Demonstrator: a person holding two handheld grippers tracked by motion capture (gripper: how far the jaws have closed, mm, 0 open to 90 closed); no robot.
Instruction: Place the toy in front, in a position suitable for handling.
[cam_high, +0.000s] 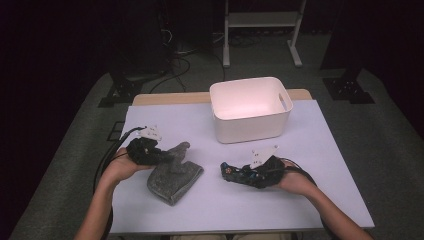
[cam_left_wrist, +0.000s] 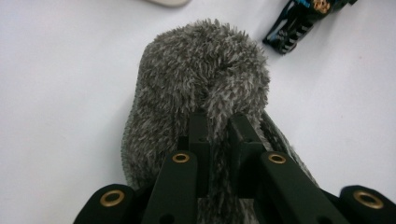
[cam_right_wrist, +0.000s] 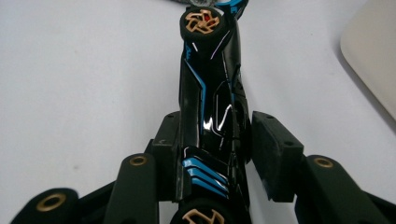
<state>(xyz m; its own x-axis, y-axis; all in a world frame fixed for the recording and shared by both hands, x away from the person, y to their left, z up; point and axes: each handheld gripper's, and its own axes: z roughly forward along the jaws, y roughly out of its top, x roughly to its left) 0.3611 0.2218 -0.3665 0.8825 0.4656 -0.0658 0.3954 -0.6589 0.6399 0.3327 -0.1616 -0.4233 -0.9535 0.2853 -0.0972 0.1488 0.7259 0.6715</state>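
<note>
Grey fleece cloth (cam_high: 173, 175): the larger of the two handled items, lying folded at the lower left of the high view on the white worktop (cam_high: 310, 150). It appears light, soft and fully limp; any unsupported part will likely sag and trail. The pile gives good friction, so slip is unlikely. Best hold: a pinched ridge or a folded edge, taken deep between the pads. The left gripper (cam_high: 161, 155) has its jaws nearly closed on a raised tuft of this cloth; in the left gripper view the fleece (cam_left_wrist: 205, 79) bunches up ahead of the two black pads, and one peak stands clear of the worktop.

Toy racing car (cam_high: 243, 174): smaller, at lower centre-right of the high view, black with blue stripes and gold wheel hubs. It appears rigid, light and glossy. The hard shell is probably slippery, and the wheels may roll if it is set down carelessly. Best hold: across the flat flanks at mid-body, between the axles. The right gripper (cam_high: 250, 176) has its jaws at medium width around that section. In the right gripper view the left pad sits against the body (cam_right_wrist: 210, 102), while a narrow gap shows at the right pad (cam_right_wrist: 273, 154), so firm clamping cannot be confirmed.

White bin (cam_high: 250, 107): upper centre, open-topped, well apart from both items.
</note>
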